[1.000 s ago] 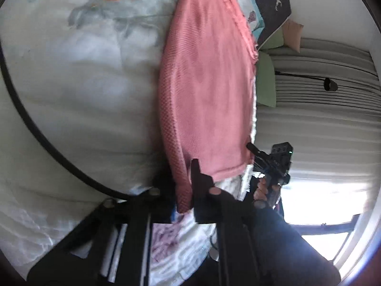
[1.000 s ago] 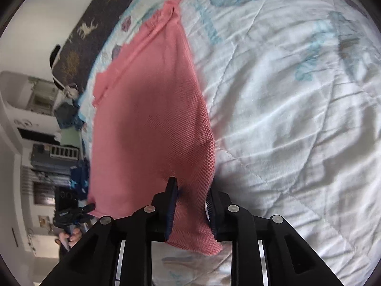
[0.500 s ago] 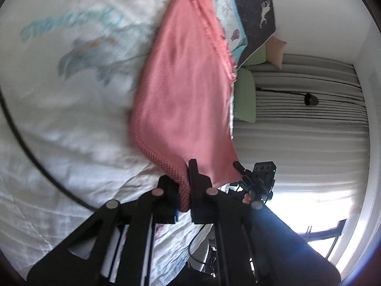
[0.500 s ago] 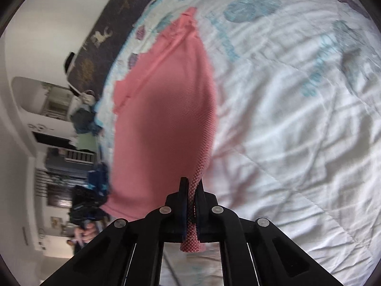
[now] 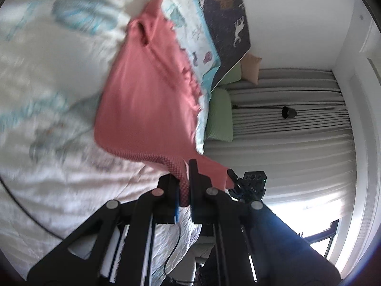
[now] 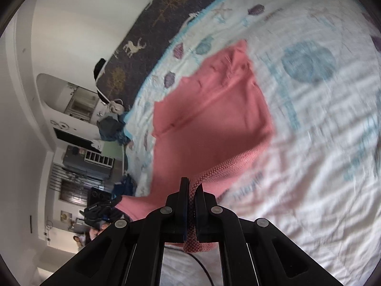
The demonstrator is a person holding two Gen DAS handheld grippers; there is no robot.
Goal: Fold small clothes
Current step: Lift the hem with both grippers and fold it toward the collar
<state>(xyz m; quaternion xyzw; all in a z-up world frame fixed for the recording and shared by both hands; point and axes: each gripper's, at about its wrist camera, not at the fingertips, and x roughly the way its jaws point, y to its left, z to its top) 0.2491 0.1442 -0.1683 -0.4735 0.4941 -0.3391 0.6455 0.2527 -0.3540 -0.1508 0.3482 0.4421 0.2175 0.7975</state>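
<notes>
A small pink knit garment (image 5: 147, 100) hangs stretched above the white patterned bedspread (image 5: 47, 76), its far end still resting on the bed. My left gripper (image 5: 183, 186) is shut on one near corner of it. My right gripper (image 6: 191, 205) is shut on the other near corner of the same garment (image 6: 209, 124). The right gripper also shows in the left wrist view (image 5: 250, 183), holding the garment's edge. The left gripper shows small in the right wrist view (image 6: 100, 205).
A dark blanket with animal prints (image 5: 226, 19) lies at the head of the bed, with a green pillow (image 5: 219, 114) beside it. Grey curtains (image 5: 285, 124) and a bright window are on the right. Shelves and furniture (image 6: 81, 147) stand across the room.
Both grippers have closed on the garment's near corners and lifted them up off the bed. The garment now hangs in a sagging sheet and the views tilt toward the room.
</notes>
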